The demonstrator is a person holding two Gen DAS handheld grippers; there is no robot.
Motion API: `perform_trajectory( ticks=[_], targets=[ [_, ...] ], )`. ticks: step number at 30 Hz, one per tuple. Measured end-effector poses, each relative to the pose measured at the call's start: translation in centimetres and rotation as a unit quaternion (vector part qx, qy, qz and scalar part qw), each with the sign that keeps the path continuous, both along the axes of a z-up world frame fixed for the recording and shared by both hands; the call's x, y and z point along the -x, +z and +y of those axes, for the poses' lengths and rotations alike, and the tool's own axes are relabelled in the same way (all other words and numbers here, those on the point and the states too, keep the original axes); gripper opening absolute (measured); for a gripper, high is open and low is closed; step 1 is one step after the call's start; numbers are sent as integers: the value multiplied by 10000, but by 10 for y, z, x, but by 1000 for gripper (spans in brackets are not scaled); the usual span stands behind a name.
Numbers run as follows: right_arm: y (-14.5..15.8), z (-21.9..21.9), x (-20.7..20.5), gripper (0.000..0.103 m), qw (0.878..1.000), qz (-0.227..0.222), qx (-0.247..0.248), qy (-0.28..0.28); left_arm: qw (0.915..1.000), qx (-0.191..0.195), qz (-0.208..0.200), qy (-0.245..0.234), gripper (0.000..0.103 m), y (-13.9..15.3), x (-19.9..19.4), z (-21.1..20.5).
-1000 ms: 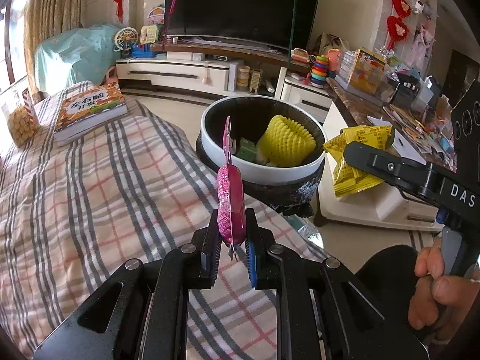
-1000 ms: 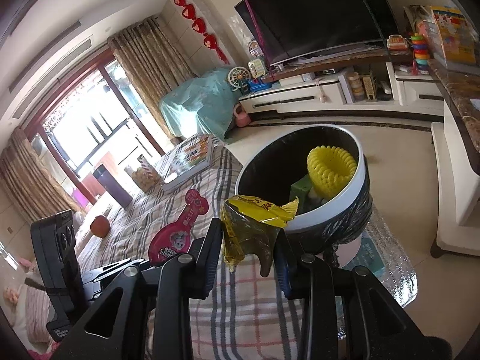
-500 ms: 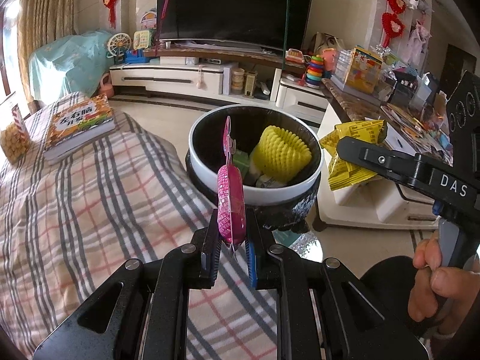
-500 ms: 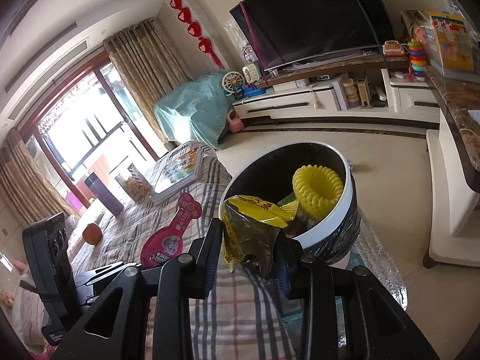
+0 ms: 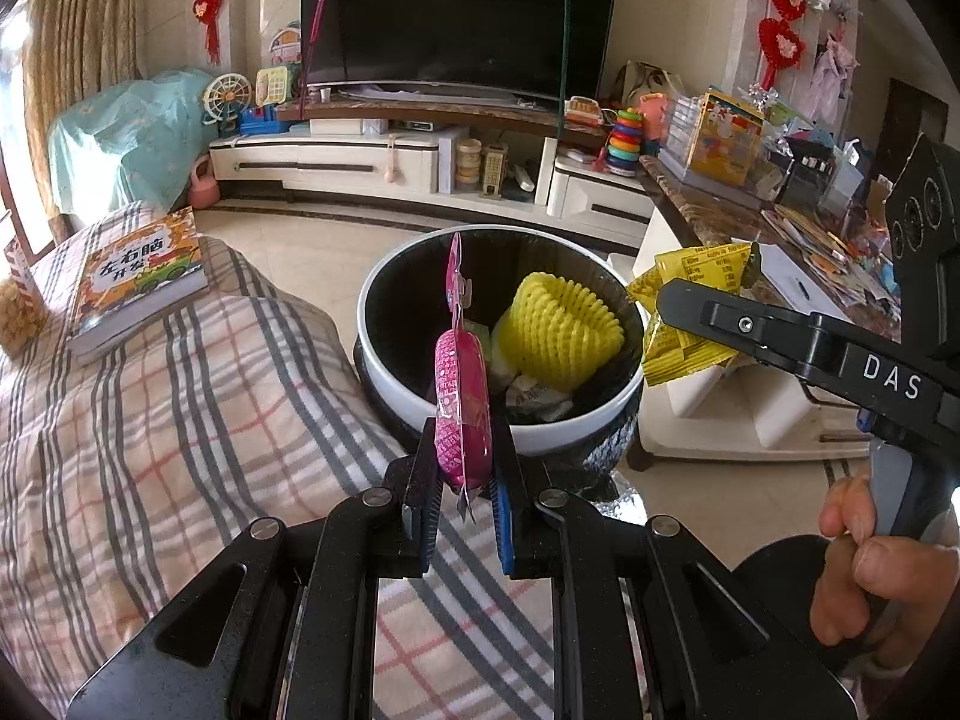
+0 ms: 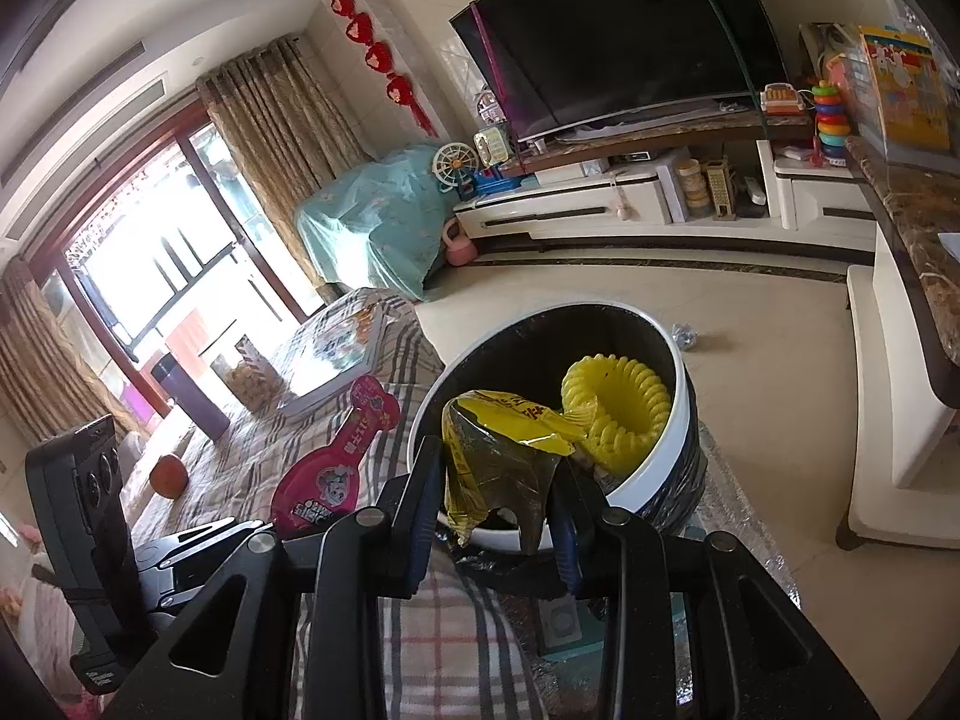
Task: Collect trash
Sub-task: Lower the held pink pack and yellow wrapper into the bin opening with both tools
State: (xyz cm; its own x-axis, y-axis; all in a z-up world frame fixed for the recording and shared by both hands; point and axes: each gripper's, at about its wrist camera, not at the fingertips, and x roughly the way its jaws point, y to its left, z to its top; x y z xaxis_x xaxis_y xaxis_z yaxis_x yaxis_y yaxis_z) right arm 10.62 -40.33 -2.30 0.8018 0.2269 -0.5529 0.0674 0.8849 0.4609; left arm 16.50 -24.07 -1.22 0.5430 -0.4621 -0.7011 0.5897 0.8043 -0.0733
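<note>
- Our left claw (image 5: 462,480) is clenched on the lower end of a flat pink plastic candy packet (image 5: 461,402), which stands upright, its thin card top rising in front of the bin's mouth.
- Our right claw (image 6: 495,501) grips a crumpled yellow foil snack wrapper (image 6: 498,450) across its middle; the loose corners poke out above and below the pads.
- We judge both pieces light and limp: the packet is slick and stiff only along its flat face, the wrapper soft and crushable. Neither is fragile, so pinching mid-body, as now, should serve.
- The round black bin with a white rim (image 5: 540,438) sits just beyond the near edge of the plaid-covered tabletop (image 5: 180,420), lower than it.
- A yellow foam fruit net (image 5: 561,333) and some scraps already fill part of the bin, on the right side; the left half looks freer.
- In the left wrist view, the wrapper hangs at the bin's right rim and the packet before its near rim.
- Open floor lies far of the bin; a white cabinet (image 5: 720,414) stands close on the right, so room there is tight.
- A thick picture book (image 5: 141,276) lies well apart at far left.
</note>
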Motion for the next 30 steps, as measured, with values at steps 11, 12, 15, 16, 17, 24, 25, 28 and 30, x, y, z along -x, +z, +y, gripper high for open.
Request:
perform_trajectory(
  ticks=[11, 12, 15, 16, 17, 24, 25, 28, 30],
  targets=[
    [-6, -10, -16, 33, 9999, 116, 55, -36, 10000, -21, 78, -50, 13, -2, -13, -13],
    [-6, -11, -18, 33, 9999, 126, 59, -36, 10000, -25, 79, -56, 13, -2, -14, -13],
    [-7, -12, -22, 33, 9998, 152, 85, -14, 9999, -46, 90, -72, 13, -2, -18, -17],
    [-8, -12, -24, 33, 9998, 160, 102, -7, 9999, -51, 101, -76, 13, -2, -20, -18],
    [-8, -12, -26, 33, 9998, 168, 112, -2, 9999, -55, 106, -75, 13, -2, -21, -18],
    [-14, -13, -38, 33, 9995, 274, 127, 34, 9998, -104, 169, -74, 13, -7, -32, -25],
    [-15, -13, -40, 33, 9995, 297, 124, 40, 9998, -109, 177, -74, 13, -7, -34, -25],
    [-17, -14, -46, 33, 9993, 349, 116, 60, 9997, -128, 191, -73, 13, -8, -38, -28],
    [-18, -15, -50, 34, 9992, 372, 126, 60, 9997, -144, 194, -71, 13, -8, -42, -31]
  ],
)
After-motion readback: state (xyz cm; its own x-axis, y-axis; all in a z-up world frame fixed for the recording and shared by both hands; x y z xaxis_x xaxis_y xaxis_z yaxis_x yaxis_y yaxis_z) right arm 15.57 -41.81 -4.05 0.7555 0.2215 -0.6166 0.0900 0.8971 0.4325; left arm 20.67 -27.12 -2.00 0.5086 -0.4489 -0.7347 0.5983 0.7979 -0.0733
